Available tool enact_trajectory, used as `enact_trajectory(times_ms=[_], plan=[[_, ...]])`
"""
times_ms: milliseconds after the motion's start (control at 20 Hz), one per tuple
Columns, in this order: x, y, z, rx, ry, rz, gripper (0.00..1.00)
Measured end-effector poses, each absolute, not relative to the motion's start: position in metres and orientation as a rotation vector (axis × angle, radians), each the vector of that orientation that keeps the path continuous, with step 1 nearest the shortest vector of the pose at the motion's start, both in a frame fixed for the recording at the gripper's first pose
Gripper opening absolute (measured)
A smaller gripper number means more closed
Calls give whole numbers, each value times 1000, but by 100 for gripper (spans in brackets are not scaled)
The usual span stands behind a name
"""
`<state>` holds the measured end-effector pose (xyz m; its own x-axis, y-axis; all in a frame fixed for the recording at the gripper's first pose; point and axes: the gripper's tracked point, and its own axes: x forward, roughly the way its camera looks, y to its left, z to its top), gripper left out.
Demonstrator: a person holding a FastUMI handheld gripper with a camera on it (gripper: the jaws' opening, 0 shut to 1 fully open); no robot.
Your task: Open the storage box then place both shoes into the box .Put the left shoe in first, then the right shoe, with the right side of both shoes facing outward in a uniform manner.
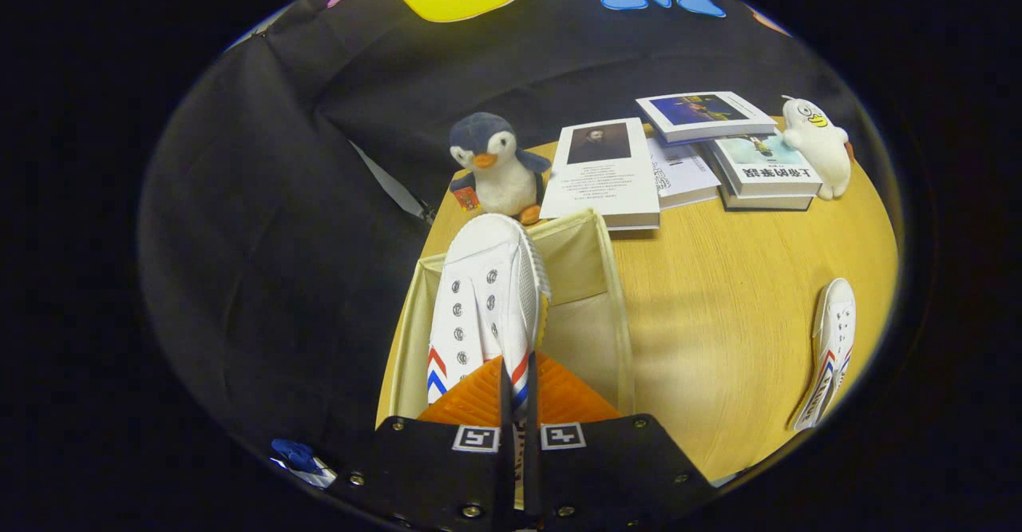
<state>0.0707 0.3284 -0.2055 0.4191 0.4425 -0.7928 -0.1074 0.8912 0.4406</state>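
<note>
While the fingers (519, 392) stand almost closed, with just a thin gap between them, they pinch the rear edge of a white canvas shoe (485, 300) from both sides, so the hold is on the shoe itself. That shoe points away from the fingers, with its silver eyelets and its red and blue stripes showing, and its white rubber toe reaches the far end of the storage box (611, 308). The box is cream fabric, open at the top, and stands at the near left edge of the round wooden tabletop (718, 316); the held shoe hangs over its left part, and I cannot tell whether it touches the bottom.

Off to the right, well apart from the box, the second white shoe (830, 352) lies on the bare wood near the rim of the tabletop, with the same striped marks on its side.

Just beyond the box sits a plush penguin (493, 168), blue-grey and white with an orange beak, upright and facing the fingers. Beside it lies a white book (605, 172) with a dark portrait on its cover, its near corner just at the back rim of the box. Farther right, several more books (730, 148) lie stacked and overlapping. At the far right end of that stack a white plush toy (818, 148) stands upright against the books.
</note>
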Motion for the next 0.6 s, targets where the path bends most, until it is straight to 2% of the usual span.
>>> enact_trajectory(times_ms=[600], plan=[[52, 373, -265, 317, 1212, 340, 5]])
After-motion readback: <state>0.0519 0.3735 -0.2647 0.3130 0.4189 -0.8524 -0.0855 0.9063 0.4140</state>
